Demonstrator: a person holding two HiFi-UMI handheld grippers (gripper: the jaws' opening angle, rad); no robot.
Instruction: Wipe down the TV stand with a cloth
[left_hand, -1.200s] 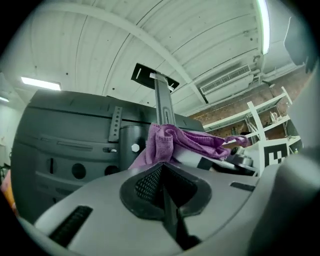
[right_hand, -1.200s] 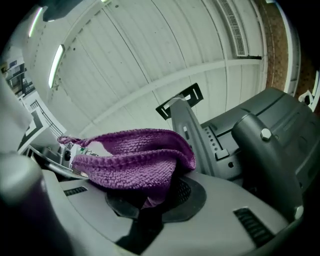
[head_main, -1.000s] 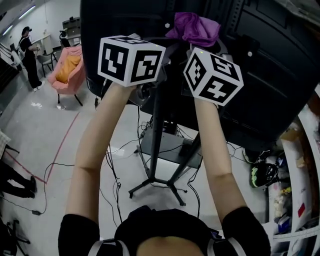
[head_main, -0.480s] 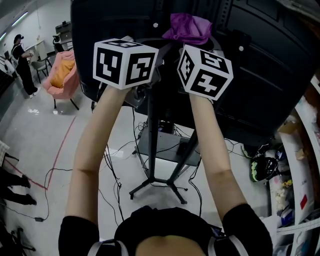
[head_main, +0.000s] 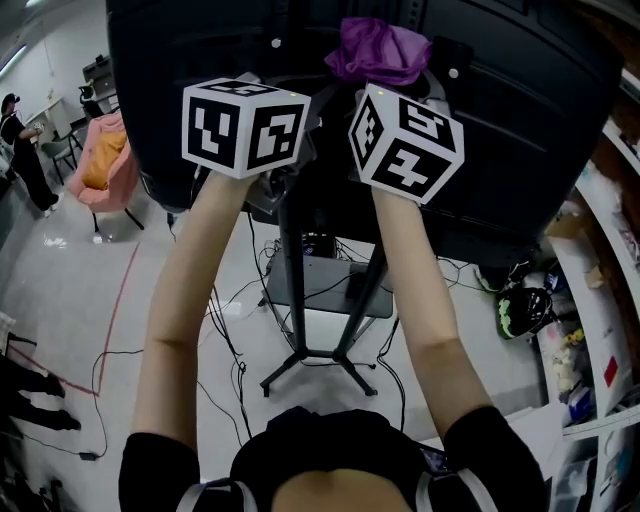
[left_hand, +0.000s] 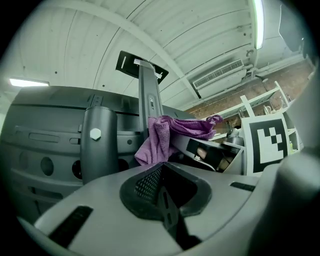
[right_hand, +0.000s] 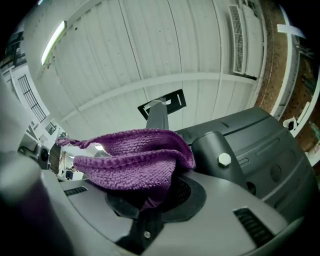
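Observation:
The TV stand's dark upright column rises from splayed legs to the black back of the TV. A purple cloth is bunched high against the mount. My right gripper is shut on it; in the right gripper view the cloth drapes over the jaws, beside a grey mount arm. Just to its left, my left gripper is raised, its jaws shut with nothing between them. From the left gripper view the cloth hangs on the stand's post.
A small shelf and loose cables sit around the stand's base. A pink chair and a person are at the far left. Cluttered shelves and a helmet line the right side.
Both grippers have drifted slightly left in the head view with the cloth still held high on the mount. The room behind has shifted as the head moved.

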